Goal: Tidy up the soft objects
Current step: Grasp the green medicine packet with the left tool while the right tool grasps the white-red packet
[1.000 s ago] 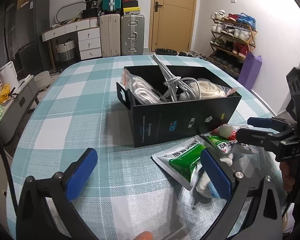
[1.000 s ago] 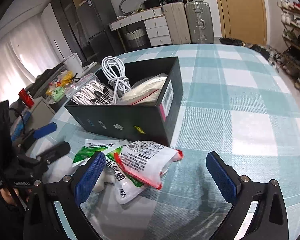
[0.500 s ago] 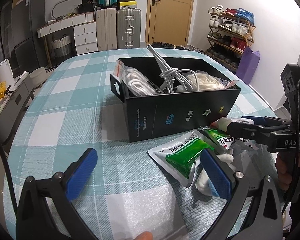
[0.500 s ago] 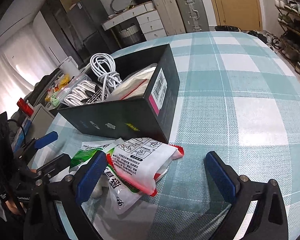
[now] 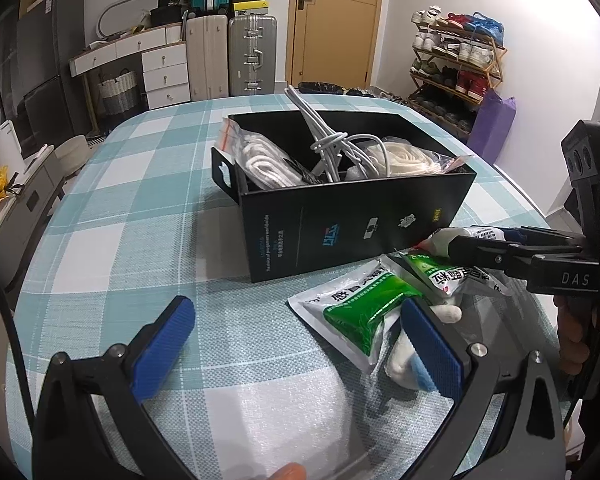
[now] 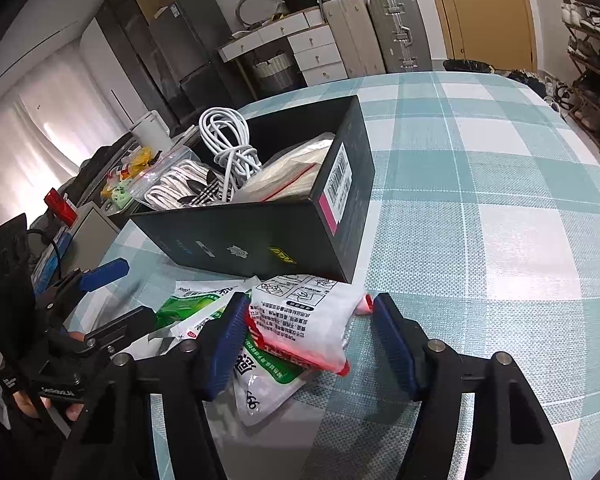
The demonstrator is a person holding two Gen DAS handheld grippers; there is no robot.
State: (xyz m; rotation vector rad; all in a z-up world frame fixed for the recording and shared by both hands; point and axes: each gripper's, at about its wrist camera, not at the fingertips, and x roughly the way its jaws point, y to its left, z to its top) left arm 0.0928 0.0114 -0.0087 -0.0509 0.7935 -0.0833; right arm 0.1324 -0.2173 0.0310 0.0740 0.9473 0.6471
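A black box [image 5: 356, 224] holding bagged white cords and a loose white cable [image 6: 228, 148] stands mid-table. In front of it lies a pile of soft packets: a green and white one [image 5: 360, 308] and a white one with red edge [image 6: 304, 320]. My right gripper [image 6: 306, 340] has narrowed its jaws around the white red-edged packet; the left pad touches it, the right pad is at its edge. It also shows in the left wrist view [image 5: 500, 248]. My left gripper [image 5: 296, 344] is open and empty, its right finger [image 5: 428, 348] over the pile.
The checked tablecloth [image 6: 500, 208] covers a round table. Suitcases [image 5: 228, 56], drawers and a door stand behind it, a shoe rack [image 5: 456, 64] to the right. A clear plastic sheet [image 5: 260, 412] lies near the front edge.
My right gripper has moved forward onto the pile and its jaws have closed in around the white red-edged packet. My left gripper stays open and has shifted slightly.
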